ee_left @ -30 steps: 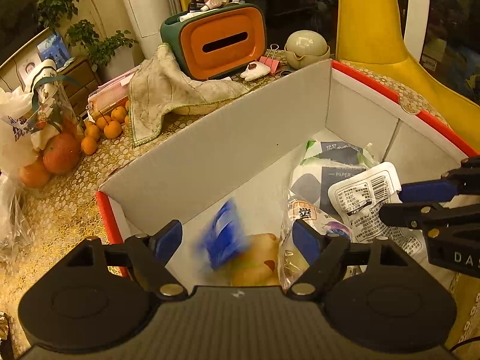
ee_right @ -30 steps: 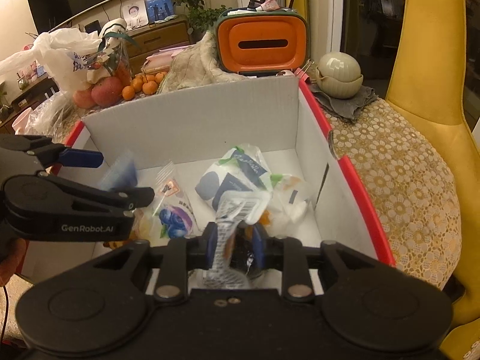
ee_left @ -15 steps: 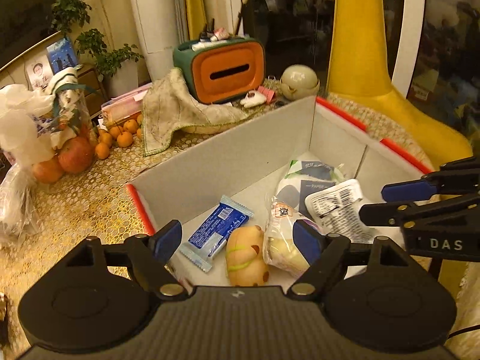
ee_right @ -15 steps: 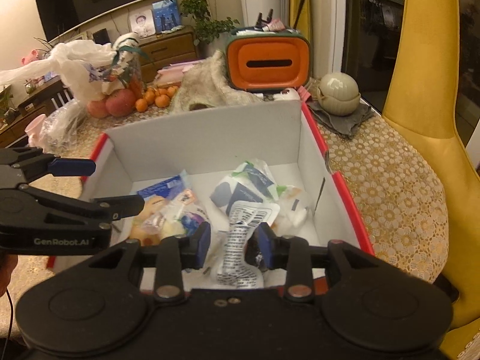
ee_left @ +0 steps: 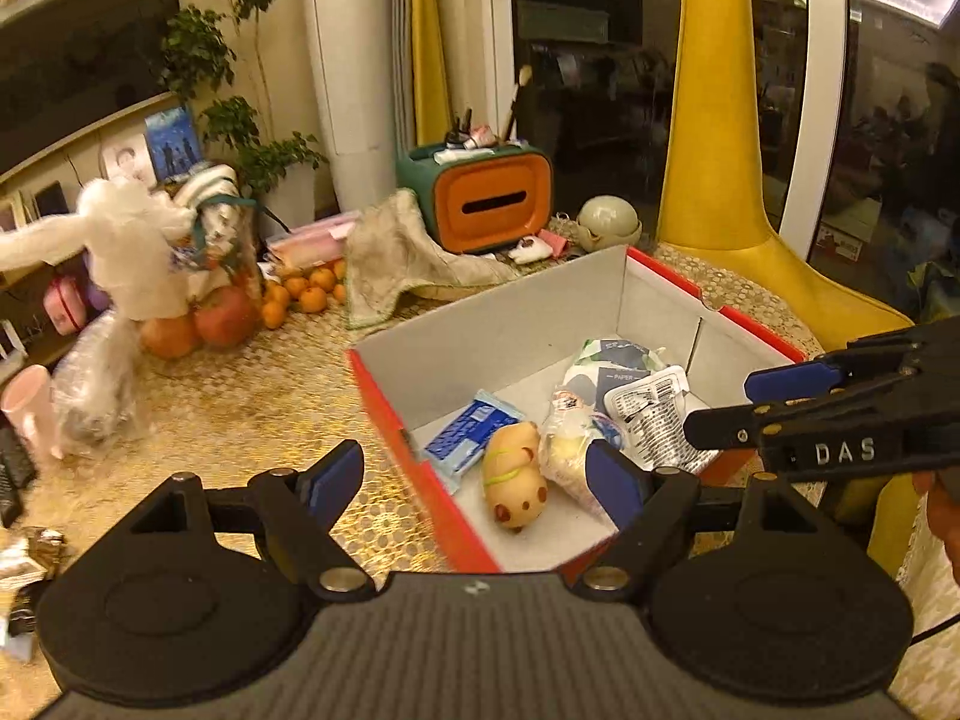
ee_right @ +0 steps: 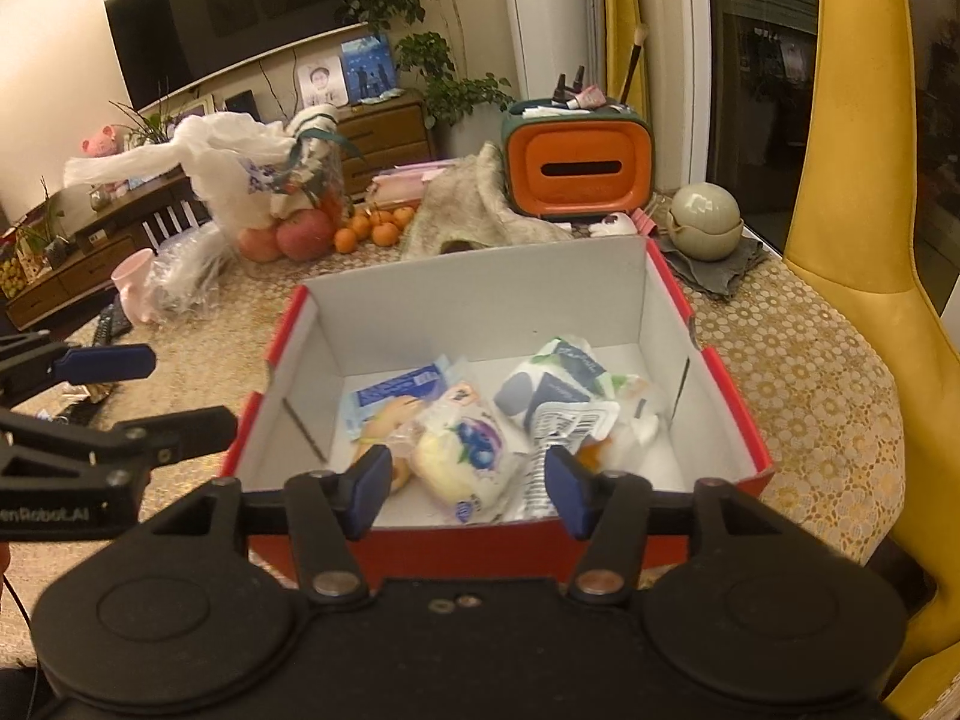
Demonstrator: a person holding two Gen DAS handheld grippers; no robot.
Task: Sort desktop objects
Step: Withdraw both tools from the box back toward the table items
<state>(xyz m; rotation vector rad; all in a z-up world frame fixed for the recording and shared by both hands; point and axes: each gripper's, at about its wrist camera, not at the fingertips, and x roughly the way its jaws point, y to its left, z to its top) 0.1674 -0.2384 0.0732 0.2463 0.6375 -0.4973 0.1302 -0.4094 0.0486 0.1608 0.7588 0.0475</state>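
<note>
A red cardboard box (ee_left: 414,456) (ee_right: 720,378) with white inner walls stands on the table. In it lie a blue packet (ee_left: 465,435) (ee_right: 399,387), a bear-shaped bun (ee_left: 516,477), a bagged pastry (ee_right: 462,462), a white barcode pouch (ee_left: 654,414) (ee_right: 567,426) and a tissue pack (ee_right: 555,378). My left gripper (ee_left: 480,480) is open and empty, above the box's near left corner. My right gripper (ee_right: 462,486) is open and empty, above the box's near wall.
An orange tissue holder (ee_right: 576,171), a crumpled cloth (ee_left: 396,252), tangerines (ee_left: 300,294), apples in a bag (ee_right: 294,234), a pink cup (ee_right: 135,285) and a round ceramic pot (ee_right: 705,219) stand behind and left of the box. A yellow chair (ee_right: 870,180) is at the right.
The blue packet dropped from my left gripper into the box. My right gripper opened and let go of the barcode pouch. Both grippers rose and pulled back from the box.
</note>
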